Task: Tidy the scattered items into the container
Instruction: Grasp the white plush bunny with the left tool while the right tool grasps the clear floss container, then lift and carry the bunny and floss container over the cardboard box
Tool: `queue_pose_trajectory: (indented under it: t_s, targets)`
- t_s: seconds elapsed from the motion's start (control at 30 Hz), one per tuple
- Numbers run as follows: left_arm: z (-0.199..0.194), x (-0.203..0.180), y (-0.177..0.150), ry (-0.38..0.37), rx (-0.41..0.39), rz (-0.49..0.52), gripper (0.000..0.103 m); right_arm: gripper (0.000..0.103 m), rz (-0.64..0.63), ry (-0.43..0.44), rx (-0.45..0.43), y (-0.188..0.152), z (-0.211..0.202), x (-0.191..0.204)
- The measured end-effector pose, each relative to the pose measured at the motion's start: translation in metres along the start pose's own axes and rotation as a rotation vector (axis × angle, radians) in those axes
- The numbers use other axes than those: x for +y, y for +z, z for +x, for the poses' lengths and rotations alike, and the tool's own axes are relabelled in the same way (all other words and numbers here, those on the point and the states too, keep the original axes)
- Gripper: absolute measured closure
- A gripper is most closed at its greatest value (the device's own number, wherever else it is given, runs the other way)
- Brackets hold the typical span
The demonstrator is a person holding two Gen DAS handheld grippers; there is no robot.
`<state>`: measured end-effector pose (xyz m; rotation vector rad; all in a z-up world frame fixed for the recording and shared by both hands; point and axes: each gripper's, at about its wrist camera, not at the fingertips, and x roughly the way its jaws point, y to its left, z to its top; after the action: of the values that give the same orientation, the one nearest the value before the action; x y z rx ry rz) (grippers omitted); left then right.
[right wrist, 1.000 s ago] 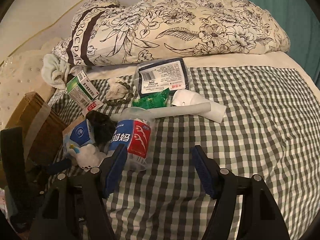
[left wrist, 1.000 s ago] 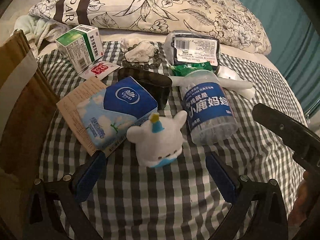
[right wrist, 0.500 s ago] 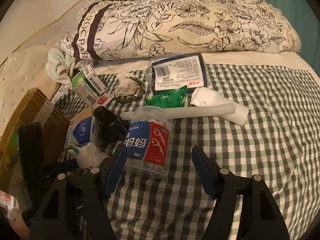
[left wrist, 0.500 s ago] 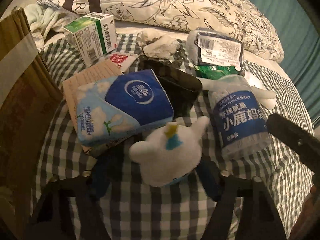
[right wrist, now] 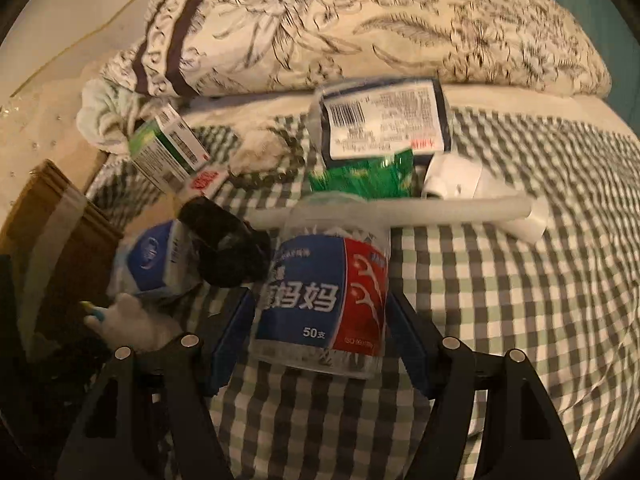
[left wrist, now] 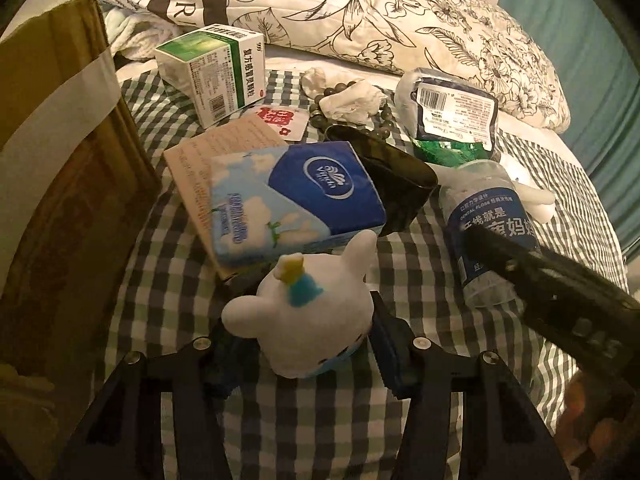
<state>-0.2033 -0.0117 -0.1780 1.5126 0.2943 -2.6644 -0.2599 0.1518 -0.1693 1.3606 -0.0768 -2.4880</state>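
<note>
Scattered items lie on a checked bed cover. In the left wrist view my left gripper (left wrist: pixel 304 344) has its jaws around a white plush toy (left wrist: pixel 304 316) with a blue and yellow tuft, close against its sides. Behind it lie a blue tissue pack (left wrist: pixel 292 200), a black case (left wrist: pixel 396 180) and a green-white medicine box (left wrist: pixel 216 72). In the right wrist view my right gripper (right wrist: pixel 320 340) is open with its jaws on either side of a clear floss-pick jar (right wrist: pixel 324 296) with a blue and red label. The brown cardboard box (left wrist: pixel 60 184) stands at the left.
A floral pillow (left wrist: pixel 360 12) lies along the back. A dark packet with a barcode (right wrist: pixel 380 120), a green wrapper (right wrist: pixel 368 176), a bead bracelet with a tissue (left wrist: pixel 352 100), a red-print card (left wrist: pixel 280 120) and a white tube (right wrist: pixel 400 214) lie behind the jar. The right gripper's arm (left wrist: pixel 560 292) crosses the jar.
Both grippers moved forward. The left jaws narrowed around the plush toy. The right jaws now sit on both sides of the floss jar.
</note>
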Motion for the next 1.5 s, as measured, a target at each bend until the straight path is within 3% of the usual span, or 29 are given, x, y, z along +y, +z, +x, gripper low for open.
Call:
queue_pose_trajectory:
  t_s: [0.3, 0.57, 1.0, 1.5]
  targets:
    - [-0.010, 0.008, -0.002, 0.006, -0.021, -0.011, 0.048, 0.039, -0.006, -0.012, 0.024, -0.003, 0.003, 0.002]
    - [-0.038, 0.009, -0.001, 0.013, -0.068, -0.015, 0.048, 0.041, -0.054, -0.012, -0.016, -0.014, -0.031, 0.011]
    - [-0.095, 0.008, -0.020, 0.028, -0.134, 0.004, 0.048, 0.041, -0.103, -0.003, -0.004, -0.058, -0.091, 0.015]
    - [-0.179, 0.008, -0.043, 0.014, -0.259, 0.027, 0.048, 0.041, -0.160, 0.004, -0.145, -0.076, -0.178, 0.050]
